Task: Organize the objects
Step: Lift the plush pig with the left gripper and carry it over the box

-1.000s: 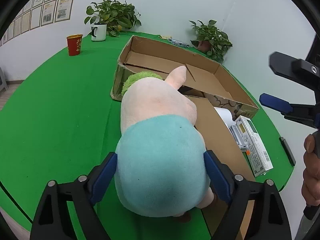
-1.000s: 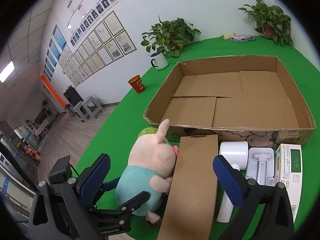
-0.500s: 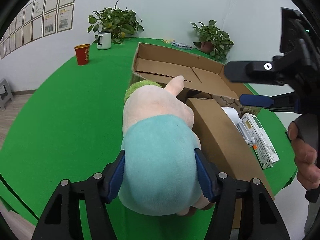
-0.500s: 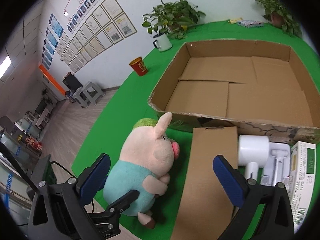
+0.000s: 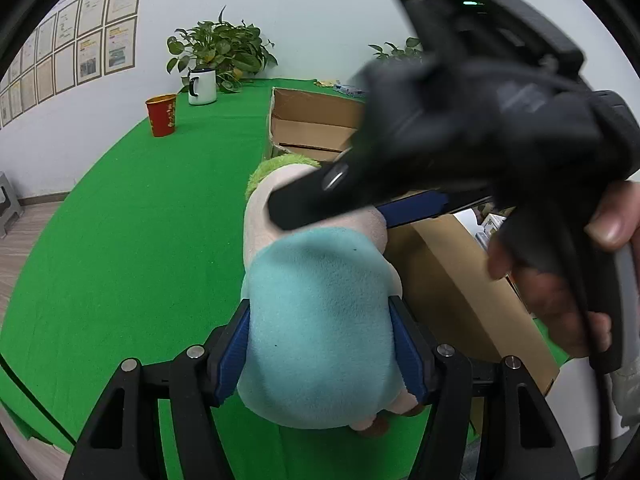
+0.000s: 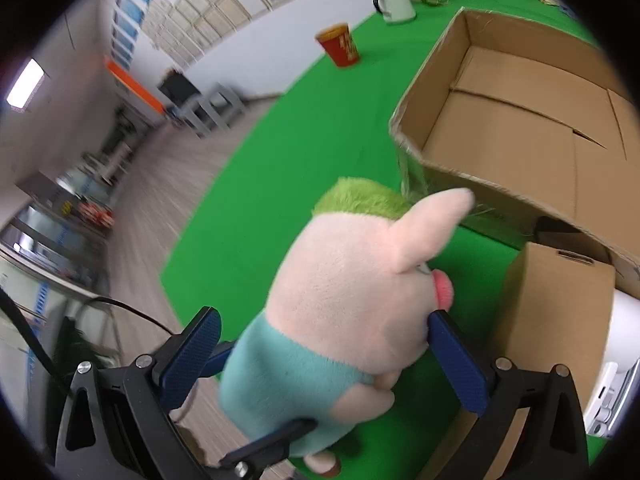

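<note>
A plush pig (image 5: 320, 300) with a pink head, green hair and teal body sits on the green table. My left gripper (image 5: 320, 344) is shut on its teal body from behind. My right gripper (image 6: 328, 344) is open, its jaws on either side of the pig's head and shoulders (image 6: 352, 288); the right pad (image 6: 456, 360) touches the cheek, the left pad stands apart. In the left wrist view the right gripper (image 5: 460, 128) looms over the pig's head. The large open cardboard box (image 6: 520, 120) lies beyond the pig.
A closed brown carton (image 6: 552, 320) lies right of the pig, with white items (image 6: 616, 352) beyond it. A red cup (image 6: 340, 46) and a white mug (image 6: 394, 4) with a plant stand far back. The table's edge is close on the left.
The right gripper has swung left and down from above the carton to straddle the pig's head. The left gripper has closed tighter on the pig's body.
</note>
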